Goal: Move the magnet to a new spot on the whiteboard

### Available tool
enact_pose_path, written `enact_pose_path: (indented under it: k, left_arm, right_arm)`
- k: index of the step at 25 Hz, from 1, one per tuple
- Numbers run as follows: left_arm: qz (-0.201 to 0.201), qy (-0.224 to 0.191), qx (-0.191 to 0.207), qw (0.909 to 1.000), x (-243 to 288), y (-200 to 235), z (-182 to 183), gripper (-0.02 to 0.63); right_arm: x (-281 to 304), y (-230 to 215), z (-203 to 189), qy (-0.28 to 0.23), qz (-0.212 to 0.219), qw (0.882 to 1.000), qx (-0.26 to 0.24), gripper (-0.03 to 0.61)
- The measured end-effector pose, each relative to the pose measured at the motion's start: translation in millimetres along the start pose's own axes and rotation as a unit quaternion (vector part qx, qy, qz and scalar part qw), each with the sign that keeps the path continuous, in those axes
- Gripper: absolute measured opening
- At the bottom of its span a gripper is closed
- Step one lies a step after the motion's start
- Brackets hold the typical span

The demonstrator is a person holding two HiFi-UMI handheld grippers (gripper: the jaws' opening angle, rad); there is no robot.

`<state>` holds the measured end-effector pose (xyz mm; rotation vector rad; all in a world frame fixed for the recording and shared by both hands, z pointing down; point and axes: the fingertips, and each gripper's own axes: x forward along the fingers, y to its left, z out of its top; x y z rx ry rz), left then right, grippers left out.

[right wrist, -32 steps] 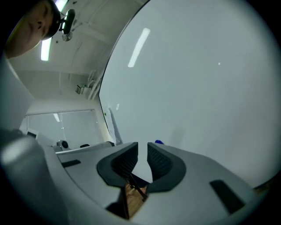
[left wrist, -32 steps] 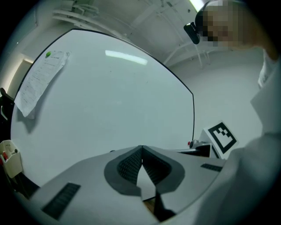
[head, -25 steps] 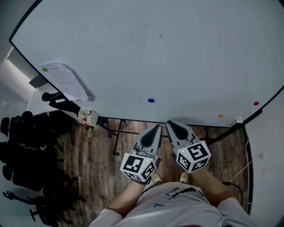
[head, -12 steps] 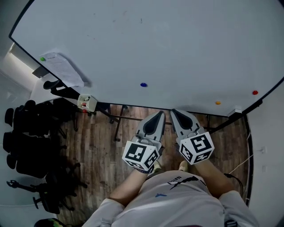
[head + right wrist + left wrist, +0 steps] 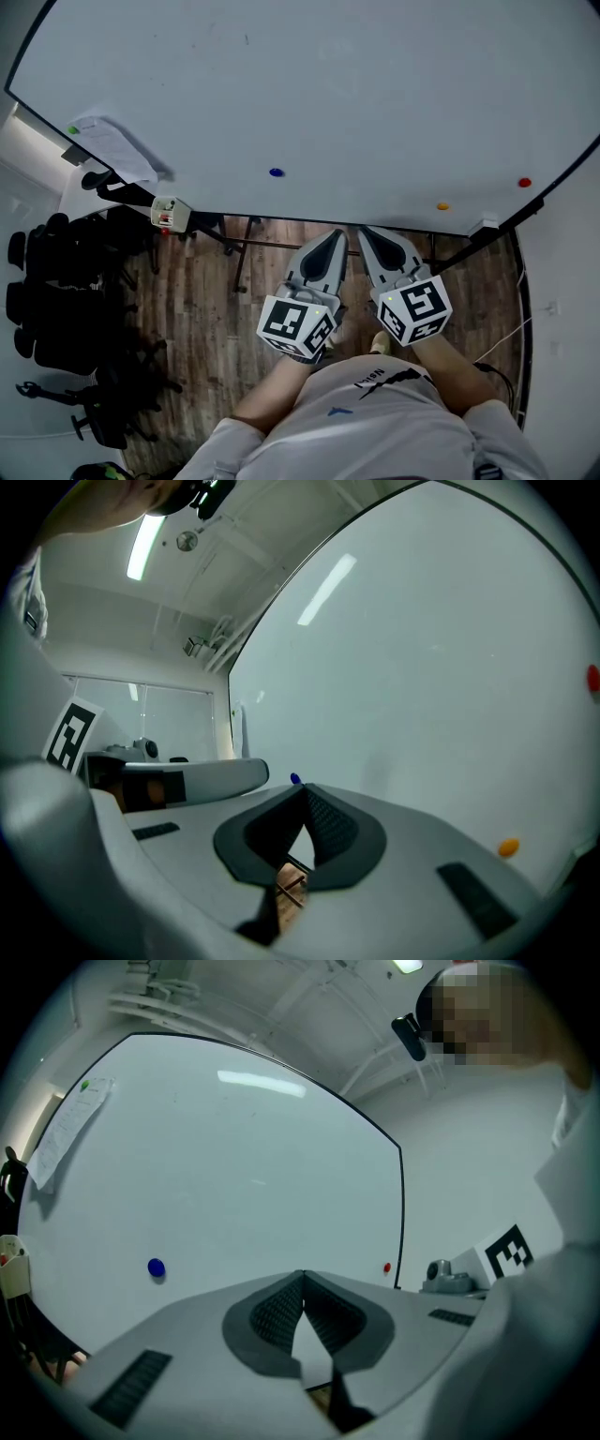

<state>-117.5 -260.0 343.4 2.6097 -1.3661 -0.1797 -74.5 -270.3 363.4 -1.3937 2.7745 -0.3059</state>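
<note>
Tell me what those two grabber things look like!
The left gripper and right gripper are both light grey, tapering to pointed beaks with dark ribbed pads inside. Each carries a white cube printed with black square markers. The person wears a light grey shirt.

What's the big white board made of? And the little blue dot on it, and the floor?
Whiteboard: probably a smooth, glossy coated panel; bright reflections streak across it.
Blue magnet: likely a shiny plastic cap, though it's too small to be sure.
Floor: brown planks with visible grain; could be real wood or laminate.
</note>
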Motion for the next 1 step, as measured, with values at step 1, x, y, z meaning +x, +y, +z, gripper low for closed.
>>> enact_pose_path:
  k: [1]
  left_arm:
    - [0.000,0.001,0.000,1.0000,2.3,-3.3,-2.0,0.012]
  right_arm:
    - [-2.6,-3.4,-0.4,0.000,0.000,1.000,0.000,0.014]
